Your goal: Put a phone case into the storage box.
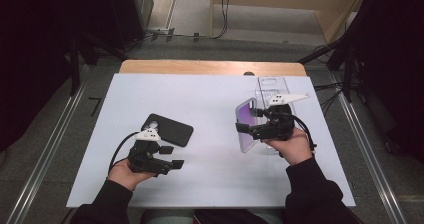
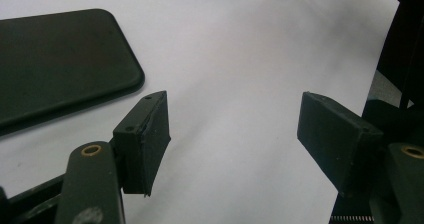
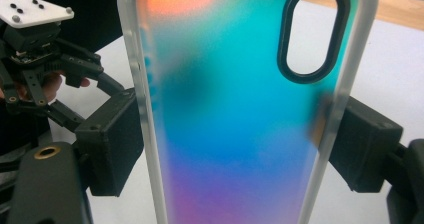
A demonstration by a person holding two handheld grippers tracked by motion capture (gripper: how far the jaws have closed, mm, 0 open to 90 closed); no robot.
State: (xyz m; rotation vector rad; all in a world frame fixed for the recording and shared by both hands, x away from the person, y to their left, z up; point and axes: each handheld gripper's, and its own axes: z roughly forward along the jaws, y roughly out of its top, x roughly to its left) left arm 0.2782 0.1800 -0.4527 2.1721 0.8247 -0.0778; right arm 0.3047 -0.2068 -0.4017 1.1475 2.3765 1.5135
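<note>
The right gripper (image 1: 242, 129) clamps its fingers (image 3: 112, 139) across the iridescent phone case (image 3: 235, 114) (upright, lifted off the white table (image 1: 210, 104)). The left gripper (image 1: 171, 156) hangs with fingers spread and empty, just beside the black phone (image 1: 170, 129) lying flat.

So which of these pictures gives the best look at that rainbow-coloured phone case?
The right gripper view: the phone case sits close up between that claw's jaws, with its colours, frosted rim and oval camera cutout all plain. The high view shows the case small and edge-on, held upright in the right claw. The left gripper view looks at a black phone instead.
</note>
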